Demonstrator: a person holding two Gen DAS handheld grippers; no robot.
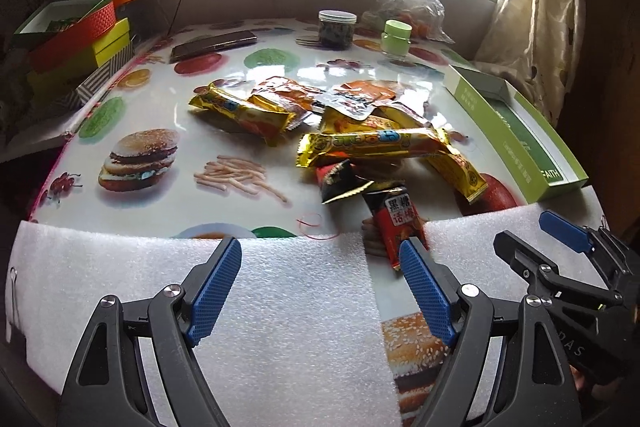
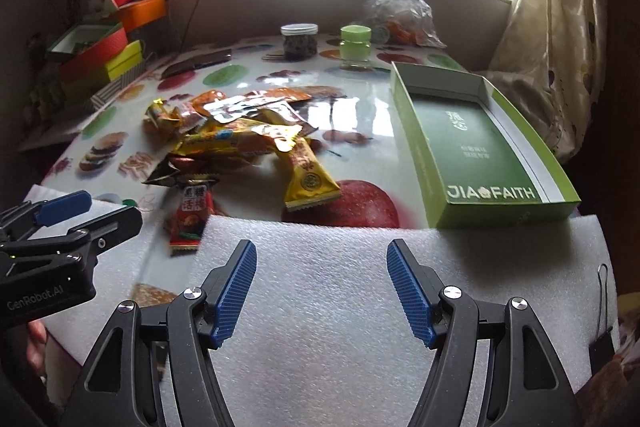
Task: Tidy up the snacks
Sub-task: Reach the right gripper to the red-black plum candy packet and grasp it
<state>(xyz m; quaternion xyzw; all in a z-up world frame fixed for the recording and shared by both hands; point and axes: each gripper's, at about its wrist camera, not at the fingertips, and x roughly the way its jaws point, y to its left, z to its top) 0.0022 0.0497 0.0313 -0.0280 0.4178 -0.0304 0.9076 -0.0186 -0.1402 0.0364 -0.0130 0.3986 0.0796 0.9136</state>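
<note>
Heap of crinkly foil snack packets (image 1: 352, 131) mid-counter: long gold bars, orange sachets, a red-and-black packet (image 1: 394, 223) nearest, its end touching the foam edge. Right of the heap, a shallow green cardboard box (image 2: 500, 203), open-topped, white inside walls, lying flat and holding nothing visible. Beneath, a glossy counter (image 1: 168, 203) cloth printed with burgers, fries and fruit, shiny with window glare. Along the near edge, two sheets of white pebbled foam (image 1: 288, 287), a gap between them. Far side: a clear jar with white lid (image 1: 337, 29), a small pale-green jar (image 1: 396, 37), a crumpled clear plastic bag (image 2: 396, 7). Far left, stacked red, yellow and orange boxes (image 1: 80, 31). Barred window behind, patterned curtain (image 2: 560, 27) right. Left gripper (image 1: 320, 291) spread wide over foam, empty, blue ribbed pads; right gripper (image 2: 322, 293) likewise wide apart, gripping nothing.
</note>
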